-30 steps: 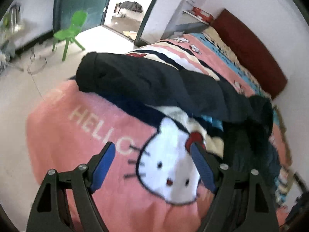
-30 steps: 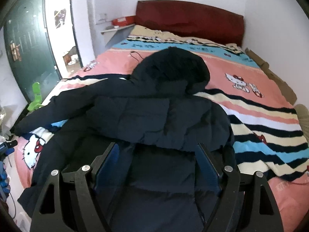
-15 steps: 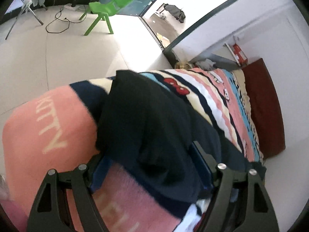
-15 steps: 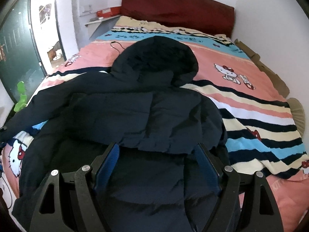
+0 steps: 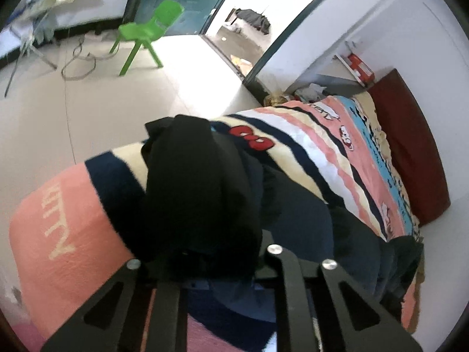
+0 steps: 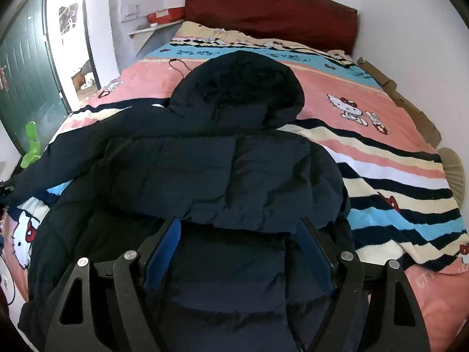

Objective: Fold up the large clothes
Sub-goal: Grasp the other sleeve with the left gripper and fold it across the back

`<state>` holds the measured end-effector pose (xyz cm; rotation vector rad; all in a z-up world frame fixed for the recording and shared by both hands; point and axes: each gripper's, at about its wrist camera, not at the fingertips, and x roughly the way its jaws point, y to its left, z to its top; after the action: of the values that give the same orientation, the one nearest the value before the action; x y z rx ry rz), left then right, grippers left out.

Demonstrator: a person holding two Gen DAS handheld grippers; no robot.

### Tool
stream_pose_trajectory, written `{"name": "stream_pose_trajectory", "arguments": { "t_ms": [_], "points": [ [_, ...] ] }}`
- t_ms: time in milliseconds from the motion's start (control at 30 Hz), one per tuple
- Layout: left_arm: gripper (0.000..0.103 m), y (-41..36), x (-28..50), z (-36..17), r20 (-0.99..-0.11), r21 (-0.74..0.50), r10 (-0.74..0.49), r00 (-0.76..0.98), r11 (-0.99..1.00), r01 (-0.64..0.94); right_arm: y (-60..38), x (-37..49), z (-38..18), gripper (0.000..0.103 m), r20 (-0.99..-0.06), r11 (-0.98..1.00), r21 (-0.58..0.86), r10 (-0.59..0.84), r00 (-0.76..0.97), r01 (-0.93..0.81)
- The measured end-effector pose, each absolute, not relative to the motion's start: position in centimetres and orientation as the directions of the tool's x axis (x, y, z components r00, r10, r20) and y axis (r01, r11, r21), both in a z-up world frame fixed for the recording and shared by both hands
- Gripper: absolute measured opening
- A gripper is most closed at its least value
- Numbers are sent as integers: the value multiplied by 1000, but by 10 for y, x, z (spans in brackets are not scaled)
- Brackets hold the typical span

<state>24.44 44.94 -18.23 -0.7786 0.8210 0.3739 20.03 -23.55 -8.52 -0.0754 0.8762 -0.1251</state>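
Note:
A large dark navy hooded puffer jacket (image 6: 222, 170) lies spread on the bed, hood toward the headboard, right sleeve folded across the chest. My right gripper (image 6: 239, 234) is open and empty just above the jacket's lower body. In the left wrist view the jacket's left sleeve (image 5: 193, 187) bunches over the bed's near edge. My left gripper (image 5: 205, 267) sits at that sleeve with its jaws drawn in around the fabric; the cloth hides the pads.
The bed has a striped pink Hello Kitty blanket (image 6: 366, 117) and a dark red headboard (image 6: 272, 14). A green plastic chair (image 5: 146, 32) stands on the tiled floor near a dark green door. A wall shelf (image 6: 152, 26) holds a red box beside the bed.
My left gripper moved from above the blanket onto the sleeve end and closed around it. My right gripper stayed open and hovering over the jacket, shifting only slightly.

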Motion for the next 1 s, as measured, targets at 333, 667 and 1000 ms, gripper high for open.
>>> {"name": "stream_pose_trajectory", "arguments": {
  "t_ms": [333,667,1000],
  "points": [
    [11,411,245,-126,-728,-446,23,685,742,-500,-255,174,-70,80,-732,991,-100,-134,668,89],
    [11,322,246,-42,-636,-503,-92,766,803,-321,-302,138,-53,80,-695,991,-58,-125,709,117],
    [10,175,268,47,-557,-494,-244,794,866,-80,-375,97,-36,80,-652,979,14,-143,745,201]
  ]
}}
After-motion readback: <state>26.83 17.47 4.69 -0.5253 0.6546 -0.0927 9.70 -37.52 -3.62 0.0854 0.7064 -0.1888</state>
